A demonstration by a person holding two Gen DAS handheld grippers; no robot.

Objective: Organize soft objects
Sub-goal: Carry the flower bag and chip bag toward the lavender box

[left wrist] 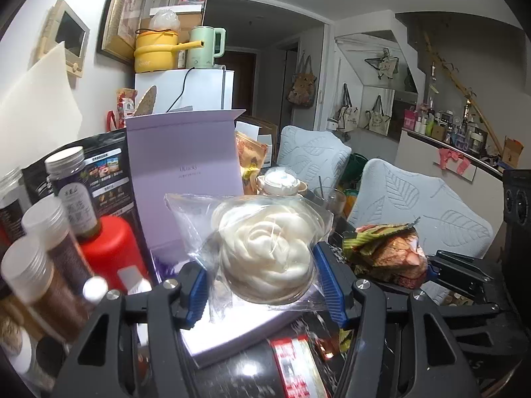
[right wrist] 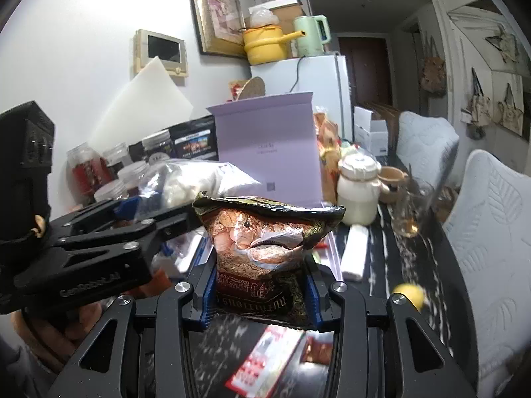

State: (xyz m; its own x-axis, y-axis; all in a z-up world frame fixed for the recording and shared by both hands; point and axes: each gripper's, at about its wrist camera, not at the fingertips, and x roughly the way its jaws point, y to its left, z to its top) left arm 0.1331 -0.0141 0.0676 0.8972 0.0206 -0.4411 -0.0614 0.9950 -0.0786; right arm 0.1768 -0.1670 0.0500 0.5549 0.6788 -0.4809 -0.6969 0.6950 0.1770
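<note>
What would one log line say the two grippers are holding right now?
left gripper: shut on clear plastic bag of white yarn | right gripper: shut on shiny brown snack bag | both lifted before open lilac box

Two close wrist views, both facing lilac box [left wrist: 186, 169] and fridge [right wrist: 318, 79]

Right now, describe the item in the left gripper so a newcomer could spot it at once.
Find the tall lilac box standing open on the cluttered table. In front of it, the left gripper holds a clear plastic bag. Unlike the printed foil snack bag alongside, it shows a cream-white coiled bundle inside.
</note>
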